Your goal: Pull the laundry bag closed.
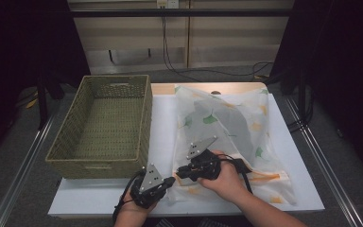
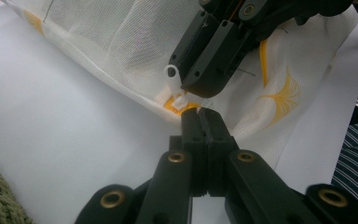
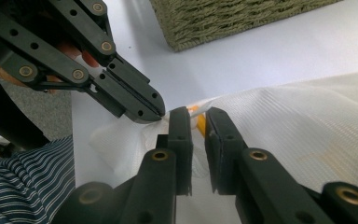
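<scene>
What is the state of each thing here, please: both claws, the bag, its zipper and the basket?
Left claw: shut on the bag's edge by the zipper.
Right claw: open a little, around the zipper's end.
Bag: lying flat on the table, something dark inside.
Zipper: pull free, not gripped.
Basket: upright, empty.

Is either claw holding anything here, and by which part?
The left claw is shut on the mesh bag by its corner edge at the zipper end. The right claw is slightly open around the zipper pull.
</scene>
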`<state>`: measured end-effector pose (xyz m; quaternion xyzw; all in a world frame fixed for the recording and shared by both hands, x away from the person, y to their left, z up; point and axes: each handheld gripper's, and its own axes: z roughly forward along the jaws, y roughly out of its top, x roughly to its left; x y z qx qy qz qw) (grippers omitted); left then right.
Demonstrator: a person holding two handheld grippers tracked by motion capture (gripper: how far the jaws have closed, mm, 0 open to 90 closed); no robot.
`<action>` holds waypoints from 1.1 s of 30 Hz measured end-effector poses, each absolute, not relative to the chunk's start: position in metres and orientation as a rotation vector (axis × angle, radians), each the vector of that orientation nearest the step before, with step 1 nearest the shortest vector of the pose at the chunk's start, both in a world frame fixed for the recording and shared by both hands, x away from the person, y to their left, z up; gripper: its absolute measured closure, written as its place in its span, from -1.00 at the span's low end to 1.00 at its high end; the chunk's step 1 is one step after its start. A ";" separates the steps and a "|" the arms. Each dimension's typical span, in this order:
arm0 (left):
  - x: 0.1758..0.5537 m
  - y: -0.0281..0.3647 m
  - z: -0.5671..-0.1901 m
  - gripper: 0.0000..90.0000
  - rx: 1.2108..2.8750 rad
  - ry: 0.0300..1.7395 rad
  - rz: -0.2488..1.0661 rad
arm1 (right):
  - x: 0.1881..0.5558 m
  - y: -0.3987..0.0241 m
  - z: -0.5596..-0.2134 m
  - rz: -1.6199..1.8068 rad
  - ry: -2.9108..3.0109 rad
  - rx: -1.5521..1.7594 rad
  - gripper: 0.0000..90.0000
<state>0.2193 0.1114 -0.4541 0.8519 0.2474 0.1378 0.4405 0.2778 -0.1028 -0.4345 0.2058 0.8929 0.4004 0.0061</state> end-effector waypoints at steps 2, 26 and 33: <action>0.220 0.111 -0.454 1.00 2.131 0.604 0.350 | 0.279 -0.103 -0.435 1.258 2.794 0.650 0.77; 0.218 0.108 -0.456 1.00 2.143 0.582 0.349 | 0.288 -0.090 -0.434 1.259 2.760 0.773 0.58; 0.217 0.107 -0.456 1.00 2.139 0.588 0.345 | 0.288 -0.086 -0.434 1.258 2.763 0.778 0.52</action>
